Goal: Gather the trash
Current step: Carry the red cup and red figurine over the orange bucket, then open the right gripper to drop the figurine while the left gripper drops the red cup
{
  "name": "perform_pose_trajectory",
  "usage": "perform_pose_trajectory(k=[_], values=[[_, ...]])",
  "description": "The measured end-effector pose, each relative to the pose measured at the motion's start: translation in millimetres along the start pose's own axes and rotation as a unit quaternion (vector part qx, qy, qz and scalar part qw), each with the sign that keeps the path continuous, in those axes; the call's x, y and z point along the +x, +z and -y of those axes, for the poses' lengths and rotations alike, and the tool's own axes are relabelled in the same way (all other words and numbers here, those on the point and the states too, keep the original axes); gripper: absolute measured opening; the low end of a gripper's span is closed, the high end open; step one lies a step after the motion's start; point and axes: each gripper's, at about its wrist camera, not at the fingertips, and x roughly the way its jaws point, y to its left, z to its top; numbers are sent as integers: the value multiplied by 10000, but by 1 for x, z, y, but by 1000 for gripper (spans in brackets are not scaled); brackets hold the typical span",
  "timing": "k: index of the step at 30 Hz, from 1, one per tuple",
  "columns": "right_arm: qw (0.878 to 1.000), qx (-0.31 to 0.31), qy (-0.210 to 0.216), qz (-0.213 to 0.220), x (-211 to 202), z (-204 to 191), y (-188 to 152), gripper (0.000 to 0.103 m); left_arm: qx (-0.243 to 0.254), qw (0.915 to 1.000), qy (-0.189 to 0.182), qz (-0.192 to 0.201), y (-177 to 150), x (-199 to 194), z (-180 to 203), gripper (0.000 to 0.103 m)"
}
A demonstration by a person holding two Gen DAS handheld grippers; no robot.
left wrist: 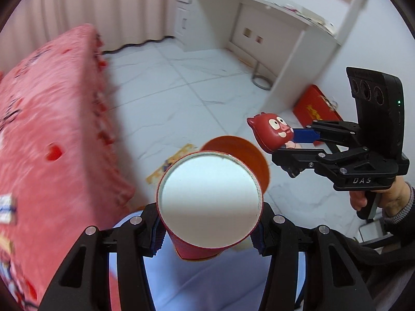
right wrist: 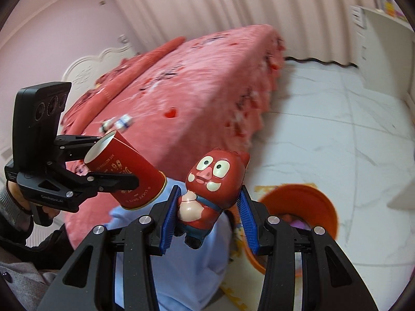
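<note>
My left gripper (left wrist: 208, 229) is shut on a red paper cup (left wrist: 207, 204), its white inside facing the camera; the cup also shows in the right wrist view (right wrist: 127, 173) held by the left gripper (right wrist: 114, 163). My right gripper (right wrist: 207, 217) is shut on a red cartoon squishy toy (right wrist: 212, 181) between its blue pads (right wrist: 168, 220). In the left wrist view the right gripper (left wrist: 298, 142) holds the toy (left wrist: 272, 132) above the floor. An orange bin (left wrist: 249, 158) stands on the floor below both; it also shows in the right wrist view (right wrist: 311, 202).
A bed with a pink-red blanket (left wrist: 52, 129) fills the left. A yellow patterned wrapper (left wrist: 168, 163) lies on the white tiled floor by the bin. A white desk (left wrist: 259, 13) and a red box (left wrist: 316, 108) stand at the far right. Light blue cloth (right wrist: 186, 272) lies under the grippers.
</note>
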Motion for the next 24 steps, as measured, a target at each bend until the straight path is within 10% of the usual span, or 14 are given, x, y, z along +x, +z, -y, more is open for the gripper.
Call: perform_pose_trajectory(k=[24], values=[[9857, 1256, -733, -846, 64, 125, -60, 52, 254, 9926, -709, -950, 40, 110, 23, 55]])
